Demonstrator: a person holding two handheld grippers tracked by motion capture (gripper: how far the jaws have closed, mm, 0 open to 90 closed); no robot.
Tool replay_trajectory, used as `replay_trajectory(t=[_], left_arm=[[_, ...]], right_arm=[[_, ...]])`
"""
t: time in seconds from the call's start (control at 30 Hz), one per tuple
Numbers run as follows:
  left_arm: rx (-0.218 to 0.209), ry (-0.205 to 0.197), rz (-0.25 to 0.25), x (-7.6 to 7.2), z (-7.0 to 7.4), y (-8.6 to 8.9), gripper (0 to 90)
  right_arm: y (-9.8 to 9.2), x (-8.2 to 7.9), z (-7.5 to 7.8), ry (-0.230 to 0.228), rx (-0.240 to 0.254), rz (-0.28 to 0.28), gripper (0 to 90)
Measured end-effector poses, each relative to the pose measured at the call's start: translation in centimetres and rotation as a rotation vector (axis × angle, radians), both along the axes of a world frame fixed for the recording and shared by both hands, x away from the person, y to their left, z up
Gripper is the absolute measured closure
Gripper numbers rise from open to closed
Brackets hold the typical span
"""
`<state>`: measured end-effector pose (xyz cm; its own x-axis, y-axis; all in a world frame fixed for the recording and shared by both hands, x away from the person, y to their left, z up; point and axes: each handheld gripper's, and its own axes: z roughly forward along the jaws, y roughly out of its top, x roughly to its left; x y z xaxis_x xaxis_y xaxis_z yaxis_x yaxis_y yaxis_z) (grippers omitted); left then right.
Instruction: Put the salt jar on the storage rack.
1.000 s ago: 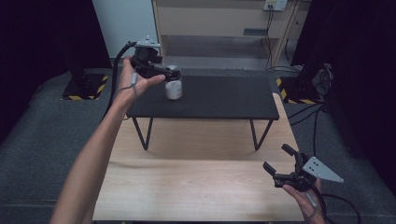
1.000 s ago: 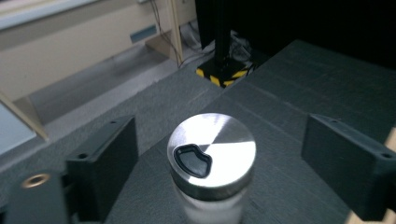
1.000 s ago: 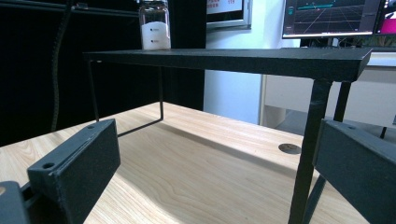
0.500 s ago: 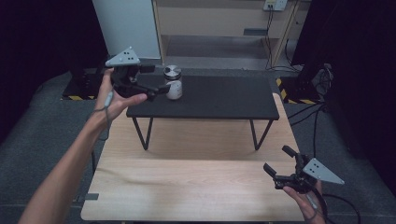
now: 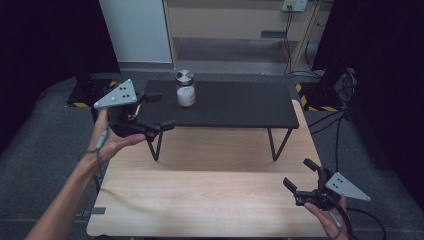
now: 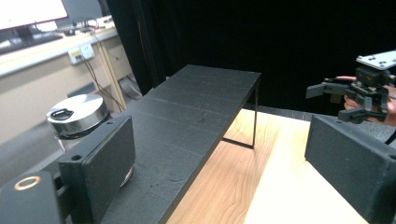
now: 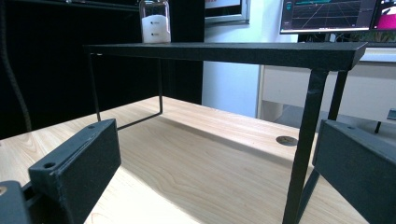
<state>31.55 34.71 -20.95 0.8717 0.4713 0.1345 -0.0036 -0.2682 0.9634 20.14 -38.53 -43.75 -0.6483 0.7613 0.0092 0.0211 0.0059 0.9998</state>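
Note:
A glass jar (image 5: 185,89) with a round metal lid and white contents stands upright near the left end of a black raised shelf (image 5: 235,102). My left gripper (image 5: 160,111) hovers open at the shelf's left front corner, a short way from the jar and holding nothing. In the left gripper view the jar (image 6: 77,116) stands just beyond the left jaw, and the shelf top (image 6: 187,112) stretches ahead. My right gripper (image 5: 298,173) is open and holds nothing, low over the wooden table (image 5: 210,200) near its front right corner. From the right gripper view the jar (image 7: 154,23) stands far off on the shelf (image 7: 224,49).
The shelf stands on thin black wire legs (image 5: 274,145) on the wooden table. Behind it is a wooden cabinet (image 5: 240,25) with cables (image 5: 340,120) trailing at the right. Dark curtains close both sides. My right gripper (image 6: 345,95) shows far off in the left gripper view.
My left gripper has drawn back from the jar, leftward and toward the person, with its jaws open. The jar stays standing on the shelf. The right gripper has not moved.

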Motion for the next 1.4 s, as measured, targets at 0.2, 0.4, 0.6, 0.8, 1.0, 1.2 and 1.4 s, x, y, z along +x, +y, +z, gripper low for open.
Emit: replay_trajectory(t=[0.2,0.4,0.6,0.8,1.0,1.2,1.4], left_arm=[[-0.028,-0.028,-0.004,-1.4,-3.8,0.4,7.3],[-0.074,-0.02,0.014,-1.9,-9.2,0.8,7.5],[-0.093,-0.035,0.068,-3.0,-14.2,1.0,10.9],[-0.085,-0.042,0.114,-3.6,-17.2,1.3,10.5],[-0.07,-0.004,0.096,-3.2,-18.3,1.8,10.8],[-0.063,0.007,0.055,-2.8,-18.7,2.5,11.4],[-0.054,0.012,0.048,-3.3,-18.7,2.7,11.3]], right_arm=[[0.1,-0.1,0.1,-0.001,-0.002,0.0,1.0],[0.1,0.0,0.0,0.0,-0.005,-0.001,1.4],[0.1,0.0,0.0,0.001,-0.007,0.001,1.8],[0.1,0.0,0.0,0.006,-0.009,-0.001,1.8],[0.1,0.1,0.1,0.007,-0.013,0.002,1.8],[0.1,0.1,0.1,0.012,-0.016,0.01,1.9],[0.2,0.3,0.1,0.013,-0.017,0.017,1.9]])
